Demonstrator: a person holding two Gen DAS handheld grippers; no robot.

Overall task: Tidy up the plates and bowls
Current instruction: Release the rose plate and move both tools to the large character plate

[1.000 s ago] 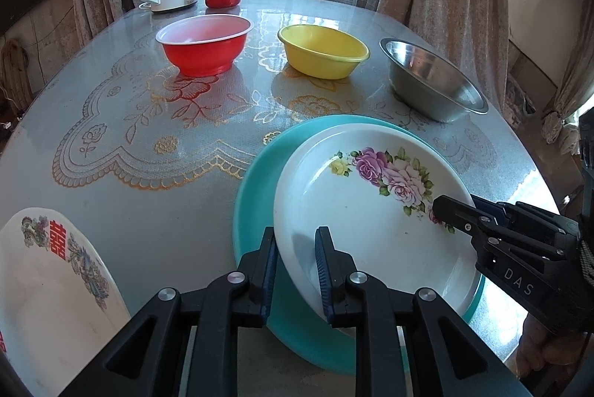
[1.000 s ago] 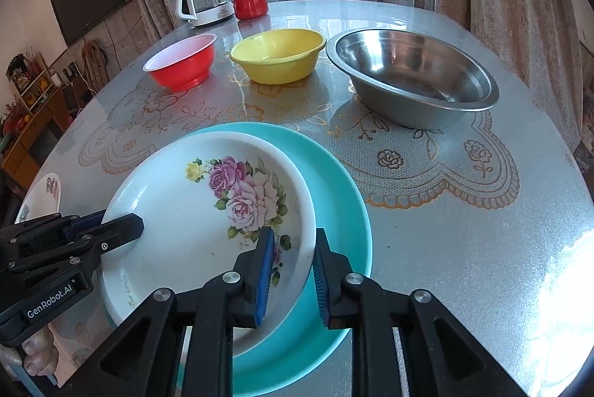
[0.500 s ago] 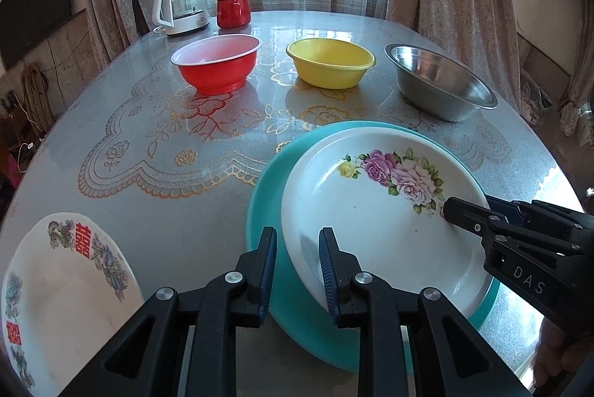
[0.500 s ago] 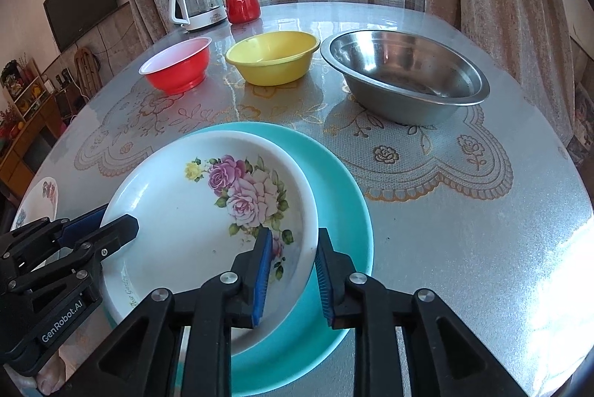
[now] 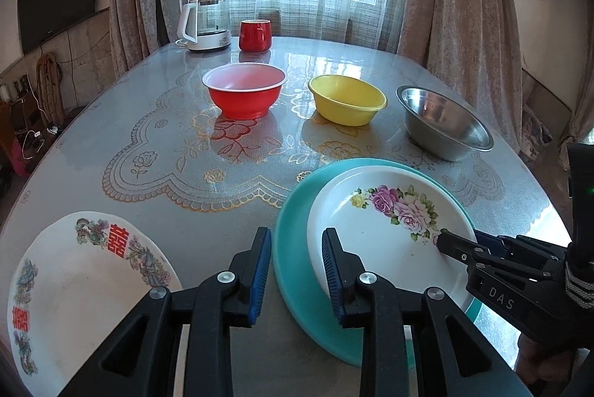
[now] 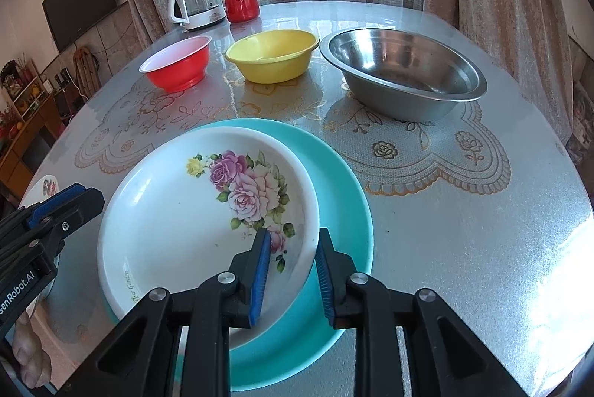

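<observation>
Floral plate (image 6: 193, 211) lies stacked on teal plate (image 6: 345, 211), table (image 6: 464, 230) near edge.
Left gripper (image 5: 295, 270): jaws opening, pads off the stack's rim at 9 o'clock, nothing gripped.
Right gripper (image 6: 291, 272): released, straddling floral plate rim at 4 o'clock, no visible pad contact.
Red bowl (image 5: 245, 94), yellow bowl (image 5: 347, 103), steel bowl (image 5: 443, 122) in row toward 12 o'clock.

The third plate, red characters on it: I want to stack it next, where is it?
In the left wrist view the character plate lies at the table's near left edge, apart from the floral plate on the teal plate.
</observation>
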